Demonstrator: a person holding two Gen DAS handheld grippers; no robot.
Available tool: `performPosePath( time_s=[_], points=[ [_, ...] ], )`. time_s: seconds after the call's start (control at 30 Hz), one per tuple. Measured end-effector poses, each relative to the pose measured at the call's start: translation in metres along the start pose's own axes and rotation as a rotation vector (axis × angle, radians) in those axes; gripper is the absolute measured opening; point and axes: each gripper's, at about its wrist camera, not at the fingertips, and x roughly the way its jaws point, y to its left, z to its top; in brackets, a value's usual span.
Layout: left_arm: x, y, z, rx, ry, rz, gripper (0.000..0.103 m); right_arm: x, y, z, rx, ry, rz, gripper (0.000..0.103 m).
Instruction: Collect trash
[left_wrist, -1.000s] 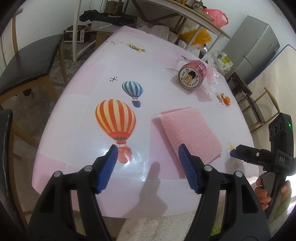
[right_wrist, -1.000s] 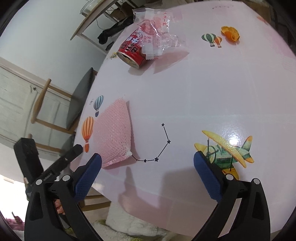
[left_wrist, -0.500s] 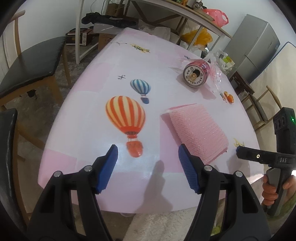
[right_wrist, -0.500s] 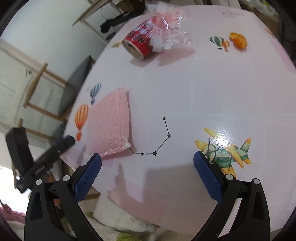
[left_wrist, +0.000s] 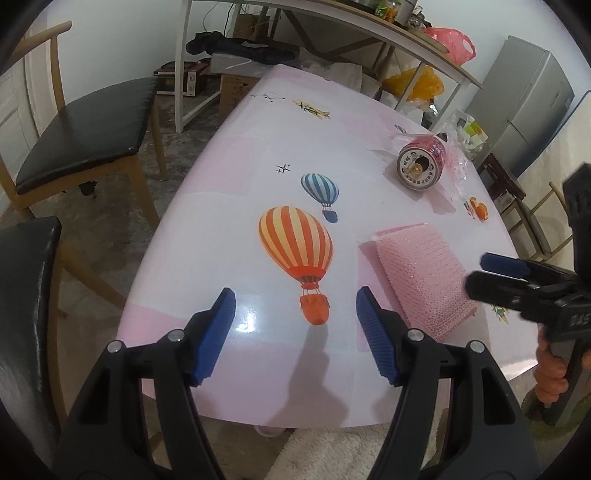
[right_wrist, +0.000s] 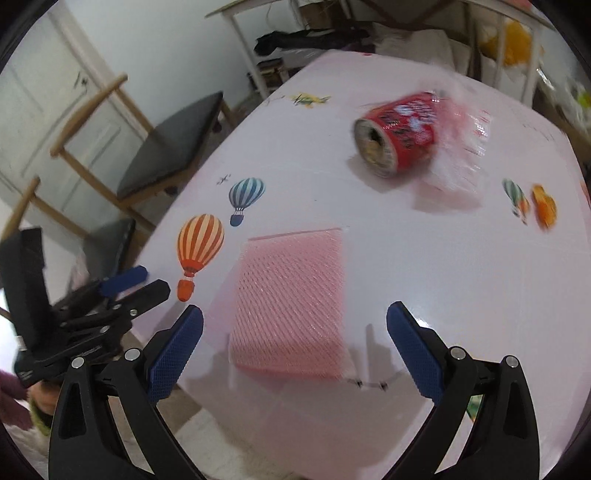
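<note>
A pink foam net sleeve (left_wrist: 421, 273) (right_wrist: 291, 299) lies flat near the front of the pink table (left_wrist: 258, 155). Farther back a red can (left_wrist: 421, 164) (right_wrist: 397, 129) lies on its side against a crumpled clear wrapper (left_wrist: 456, 168) (right_wrist: 460, 147). A small orange scrap (left_wrist: 481, 211) (right_wrist: 543, 208) sits to the right. My left gripper (left_wrist: 295, 334) stands open over the front edge, left of the sleeve. My right gripper (right_wrist: 295, 350) is open above the sleeve's near end, its jaws wide on either side; it also shows in the left wrist view (left_wrist: 498, 273).
Wooden chairs with black seats (left_wrist: 85, 125) (right_wrist: 173, 147) stand left of the table. A shelf with bags (left_wrist: 428, 83), boxes and a grey fridge (left_wrist: 532, 107) fill the back. A pale rug (left_wrist: 332, 454) lies under the table's front edge.
My right gripper has swung left and rolled, so the pink sleeve now sits between its jaws instead of at its left finger. The left gripper has tilted up a little.
</note>
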Motion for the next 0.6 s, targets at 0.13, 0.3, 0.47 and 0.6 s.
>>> performPosePath(
  time_s=[0.13,0.3,0.47,0.6],
  points=[
    [0.003,-0.001,0.000,0.005,0.003,0.020,0.064,0.017,0.011,0.004,-0.038,0.032,-0.046,0.097],
    [0.004,0.002,0.001,0.003,0.006,0.033,0.064,0.032,0.015,0.003,-0.062,0.066,-0.080,0.097],
    [0.005,0.000,0.005,0.005,0.017,0.049,0.064,0.040,0.018,-0.003,-0.106,0.077,-0.136,0.097],
    [0.003,-0.003,0.006,0.009,0.010,0.057,0.064,0.038,0.018,-0.009,-0.132,0.061,-0.168,0.089]
  ],
)
